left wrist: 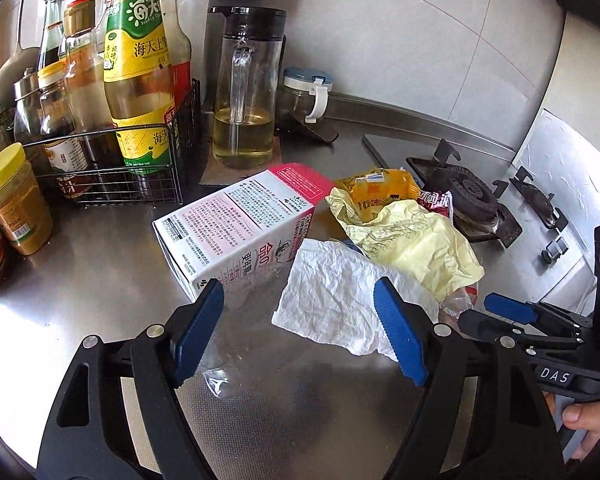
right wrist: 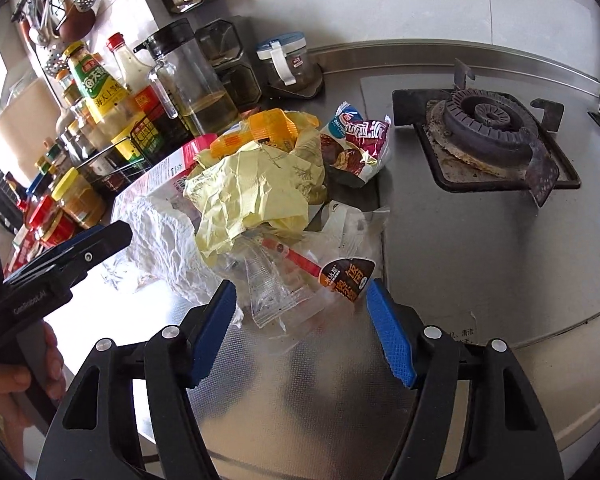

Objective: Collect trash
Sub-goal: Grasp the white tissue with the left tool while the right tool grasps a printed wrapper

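A: Trash pile on the steel counter [left wrist: 100, 248], left wrist view?
B: White crumpled tissue [left wrist: 332, 296], pink-and-white carton [left wrist: 236, 224] lying flat, yellow wrapper [left wrist: 416, 240]. Left gripper [left wrist: 300, 332] hovers with jaws spread wide, empty, the tissue between its fingers.

A: Right wrist view?
B: Clear plastic packet [right wrist: 276, 292] at the pile's near edge, beside the gas burner [right wrist: 488, 124]. Right gripper [right wrist: 300, 328] spread apart, holding nothing, the packet just ahead of its fingertips.

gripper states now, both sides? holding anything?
Left gripper: open, empty, over the crumpled white paper towel.
Right gripper: open, empty, jaws either side of the clear plastic wrapper.
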Motion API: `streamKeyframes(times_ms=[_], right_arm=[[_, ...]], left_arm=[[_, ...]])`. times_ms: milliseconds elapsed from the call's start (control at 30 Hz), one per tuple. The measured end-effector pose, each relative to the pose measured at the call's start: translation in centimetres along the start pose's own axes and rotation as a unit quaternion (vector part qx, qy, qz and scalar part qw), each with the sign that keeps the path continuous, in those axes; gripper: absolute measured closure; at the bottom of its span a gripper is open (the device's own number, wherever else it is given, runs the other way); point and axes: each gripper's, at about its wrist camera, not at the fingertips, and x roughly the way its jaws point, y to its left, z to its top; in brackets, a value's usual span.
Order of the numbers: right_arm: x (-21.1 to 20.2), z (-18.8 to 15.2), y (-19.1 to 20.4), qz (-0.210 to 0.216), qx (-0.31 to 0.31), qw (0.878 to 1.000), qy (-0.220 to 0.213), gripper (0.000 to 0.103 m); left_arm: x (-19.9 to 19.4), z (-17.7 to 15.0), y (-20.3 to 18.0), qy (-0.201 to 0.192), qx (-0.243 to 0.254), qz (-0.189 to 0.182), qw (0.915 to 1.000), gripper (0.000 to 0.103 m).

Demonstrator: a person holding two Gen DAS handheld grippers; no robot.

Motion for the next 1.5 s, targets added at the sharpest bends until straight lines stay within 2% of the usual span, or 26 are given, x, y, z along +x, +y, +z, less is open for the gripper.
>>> streamKeyframes(times_ms=[67, 100, 133, 167, 200, 233, 267, 300, 333, 367, 600, 967, 1233, 1500], right_arm=[[0.5, 0.0, -0.1, 0.003, -0.001, 1.0, 0.008, 0.056], [0.6, 0.0, -0.1, 0.001, -0.004, 1.0, 0.009, 0.06], [0.7, 0.0, -0.2, 0.0, -0.006, 1.0, 0.01, 0.068], [0.8, 0.0, -0.2, 0.0, -0.007, 1.0, 0.01, 0.071], [0.9, 0.0, -0.3, 0.0, -0.005, 1.0, 0.012, 0.08], [0.9, 0.0, -0.4, 0.0, -0.002, 1.0, 0.013, 0.09], [0.9, 0.1, -0.4, 0.0, 0.0, 1.0, 0.012, 0.094], [0.9, 0.1, -0.5, 0.0, 0.001, 1.0, 0.012, 0.095], [0.8, 0.1, -0.5, -0.001, 0.0, 1.0, 0.01, 0.097], [0.6, 0.1, -0.5, -0.003, -0.001, 1.0, 0.007, 0.098], [-1.5, -0.1, -0.7, -0.01, 0.002, 1.0, -0.018, 0.1], [-6.8, -1.9, -0.2, -0.045, 0.009, 0.997, -0.065, 0.101], [-11.0, -5.0, 0.5, -0.062, 0.02, 0.994, -0.09, 0.101], [-14.0, -9.7, 2.0, -0.061, 0.022, 0.993, -0.094, 0.101]], left_arm=[[0.3, 0.2, -0.1, 0.003, 0.004, -0.003, 1.0, 0.034], [0.4, 0.3, -0.2, 0.004, 0.008, -0.007, 0.9999, 0.038], [0.5, 0.3, -0.3, 0.007, 0.012, -0.011, 0.9998, 0.048], [0.6, 0.3, -0.5, 0.01, 0.016, -0.013, 0.9997, 0.058], [0.7, 0.3, -0.7, 0.013, 0.02, -0.015, 0.9996, 0.061], [0.7, 0.3, -0.9, 0.015, 0.024, -0.016, 0.9995, 0.072], [0.7, 0.2, -1.1, 0.017, 0.029, -0.016, 0.9993, 0.081], [0.6, 0.2, -1.3, 0.015, 0.032, -0.019, 0.9992, 0.085], [0.5, 0.2, -1.4, 0.013, 0.034, -0.02, 0.9991, 0.094], [0.4, 0.2, -1.6, 0.014, 0.035, -0.021, 0.9991, 0.096], [-1.3, 0.3, -2.0, -0.004, 0.03, -0.027, 0.9992, 0.1], [-7.4, 0.8, -3.3, -0.054, 0.041, -0.048, 0.9966, 0.101], [-11.0, -2.1, -4.6, -0.057, 0.053, -0.065, 0.9949, 0.101], [-14.7, -6.8, -5.6, -0.053, 0.059, -0.078, 0.9938, 0.101]])
